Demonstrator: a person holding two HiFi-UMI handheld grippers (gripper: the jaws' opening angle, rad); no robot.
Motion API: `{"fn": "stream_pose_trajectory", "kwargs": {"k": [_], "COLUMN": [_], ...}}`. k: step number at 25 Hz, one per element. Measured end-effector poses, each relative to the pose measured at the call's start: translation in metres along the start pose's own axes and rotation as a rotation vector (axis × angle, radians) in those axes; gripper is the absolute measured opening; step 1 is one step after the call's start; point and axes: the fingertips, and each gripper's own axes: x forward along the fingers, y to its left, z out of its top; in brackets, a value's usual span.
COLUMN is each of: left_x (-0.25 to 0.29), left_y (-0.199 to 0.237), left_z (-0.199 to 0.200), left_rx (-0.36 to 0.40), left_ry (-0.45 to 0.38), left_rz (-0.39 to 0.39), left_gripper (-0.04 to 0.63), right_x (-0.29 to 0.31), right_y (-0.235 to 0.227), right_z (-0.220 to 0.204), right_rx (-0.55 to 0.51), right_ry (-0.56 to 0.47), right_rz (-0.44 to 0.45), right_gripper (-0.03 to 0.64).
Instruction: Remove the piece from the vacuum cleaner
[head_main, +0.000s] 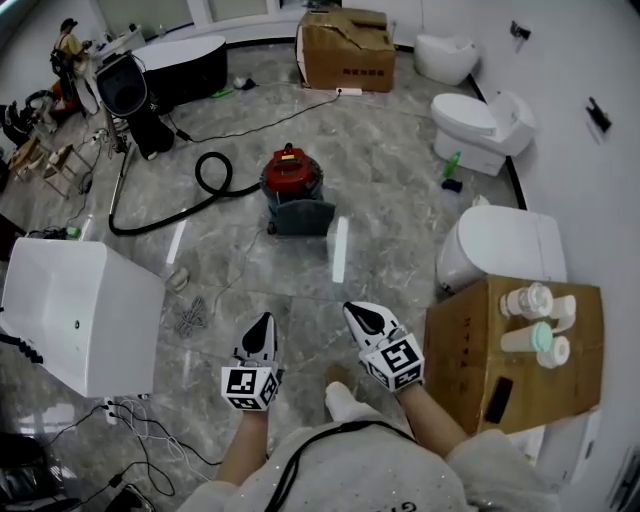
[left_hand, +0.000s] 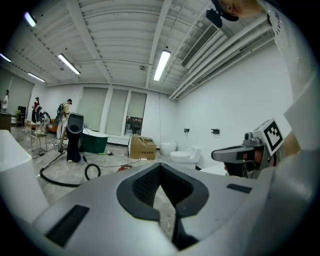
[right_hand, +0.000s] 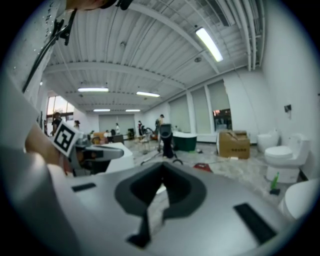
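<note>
The vacuum cleaner (head_main: 293, 186) has a red top and a grey base and stands on the marble floor ahead of me. Its black hose (head_main: 196, 196) loops away to the left. Both grippers hover low over the floor, well short of it. My left gripper (head_main: 263, 321) is shut and holds nothing. My right gripper (head_main: 358, 313) is also shut and empty. In the left gripper view the closed jaws point toward the hose (left_hand: 92, 171), with the right gripper (left_hand: 243, 151) alongside. The right gripper view shows the vacuum's red top (right_hand: 202, 167) beyond its closed jaws.
A cardboard box (head_main: 515, 352) with several bottles on top stands close at my right, beside a toilet (head_main: 497, 243). A white fixture (head_main: 75, 310) stands at my left, with cables (head_main: 150, 425) on the floor beside it. Farther back are a toilet (head_main: 482, 128), a cardboard box (head_main: 347, 50) and a black tub (head_main: 190, 66).
</note>
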Motion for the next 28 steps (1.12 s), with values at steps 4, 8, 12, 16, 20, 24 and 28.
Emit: {"fn": "stream_pose_trajectory", "kwargs": {"k": [4, 8, 12, 16, 20, 24, 28], "left_x": [0.035, 0.058, 0.074, 0.097, 0.14, 0.188, 0.238], "left_y": [0.006, 0.007, 0.014, 0.032, 0.051, 0.088, 0.123], "left_z": [0.01, 0.015, 0.002, -0.001, -0.002, 0.001, 0.009], "left_rx": [0.026, 0.026, 0.012, -0.045, -0.024, -0.043, -0.045], "left_ry": [-0.003, 0.009, 0.062, 0.067, 0.095, 0.116, 0.126], "left_rz": [0.011, -0.018, -0.069, -0.071, -0.106, -0.113, -0.137], "left_gripper": [0.023, 0.023, 0.023, 0.023, 0.023, 0.023, 0.023], "right_x": [0.021, 0.037, 0.053, 0.072, 0.106, 0.155, 0.21], "right_y": [-0.026, -0.036, -0.047, -0.066, -0.093, -0.114, -0.136], "right_z": [0.006, 0.01, 0.007, 0.003, -0.002, 0.002, 0.007], "right_rx": [0.017, 0.024, 0.023, 0.025, 0.04, 0.041, 0.028], "right_ry": [-0.018, -0.013, 0.008, 0.034, 0.079, 0.119, 0.158], "right_rz": [0.011, 0.039, 0.045, 0.029, 0.004, 0.002, 0.014], "right_gripper": [0.011, 0.011, 0.011, 0.011, 0.011, 0.011, 0.011]}}
